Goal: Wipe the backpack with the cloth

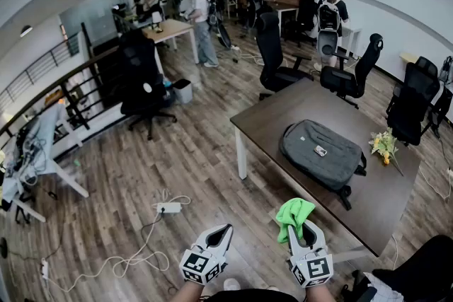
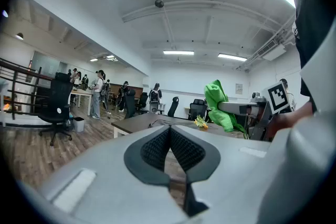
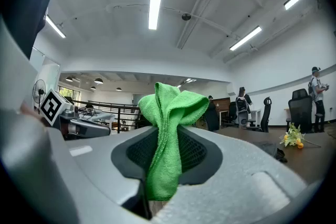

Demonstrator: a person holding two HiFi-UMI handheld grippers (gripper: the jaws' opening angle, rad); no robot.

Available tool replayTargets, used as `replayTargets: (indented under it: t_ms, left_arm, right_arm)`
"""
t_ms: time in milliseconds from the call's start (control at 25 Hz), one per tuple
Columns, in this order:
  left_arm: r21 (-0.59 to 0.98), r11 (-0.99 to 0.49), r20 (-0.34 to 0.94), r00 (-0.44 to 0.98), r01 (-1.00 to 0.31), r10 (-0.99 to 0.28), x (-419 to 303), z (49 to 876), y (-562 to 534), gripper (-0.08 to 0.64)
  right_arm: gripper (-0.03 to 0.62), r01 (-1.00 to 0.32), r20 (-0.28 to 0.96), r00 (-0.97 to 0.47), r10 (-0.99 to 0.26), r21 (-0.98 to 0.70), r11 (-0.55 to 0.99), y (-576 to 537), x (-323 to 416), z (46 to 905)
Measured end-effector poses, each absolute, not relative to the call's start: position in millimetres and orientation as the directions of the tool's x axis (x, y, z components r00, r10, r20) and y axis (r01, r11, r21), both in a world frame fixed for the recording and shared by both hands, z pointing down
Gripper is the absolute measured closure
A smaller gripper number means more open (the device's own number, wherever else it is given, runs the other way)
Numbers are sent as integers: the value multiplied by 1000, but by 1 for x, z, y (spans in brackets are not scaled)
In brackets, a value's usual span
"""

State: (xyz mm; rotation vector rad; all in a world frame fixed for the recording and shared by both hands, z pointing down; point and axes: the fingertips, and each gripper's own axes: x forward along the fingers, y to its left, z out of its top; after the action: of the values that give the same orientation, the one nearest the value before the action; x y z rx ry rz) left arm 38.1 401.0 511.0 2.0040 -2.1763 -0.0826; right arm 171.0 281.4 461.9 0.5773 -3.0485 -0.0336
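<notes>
Right jaws clamp cloth [image 3: 167, 134], lower end hidden

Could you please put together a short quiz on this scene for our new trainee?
1. True or false: the green cloth is touching the backpack.
2. Pick one. The left gripper holds: A) the green cloth; B) nothing, with its jaws together; C) a backpack strap.
3. Fill in the blank: the green cloth is clamped in the ___ gripper's jaws.

Key:
1. False. The green cloth is held up in the air, short of the table edge and clear of the backpack.
2. B.
3. Right. The right gripper is shut on it.
</notes>
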Motion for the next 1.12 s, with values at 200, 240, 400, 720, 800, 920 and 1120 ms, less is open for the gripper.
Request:
replayTargets:
  t_ms: [200,240,400,720,800,920,1120]
  left_arm:
    - [165,138,117,-120,-977,-986,38,512,399,545]
    - [167,144,120,-125,-975,-985,37,512,399,545]
    - [159,145,127,-125,-977,-984,32,510,402,545]
    - [158,163,128,-143,-974,-981,9,511,414,545]
    - [159,161,127,-142,-974,-982,4,514,418,545]
    - [161,159,131,-138,-974,-982,-4,518,424,545]
    - [165,172,147,-148,-971,-978,-18,527,429,545]
  right_arm:
    - [494,-346,33,-937,-348,40,937,285,176,460]
    - [494,-348,36,-936,-349,43,937,285,176,460]
    - [494,-350,42,-935,-351,43,936,287,170,467]
    - [494,-337,34,-940,-338,46,941,297,147,465]
    - [494,-334,28,-942,-336,45,941,301,140,467]
    - [492,-328,27,-944,-330,49,943,309,132,468]
    - [489,-324,24,-946,-325,21,946,314,125,472]
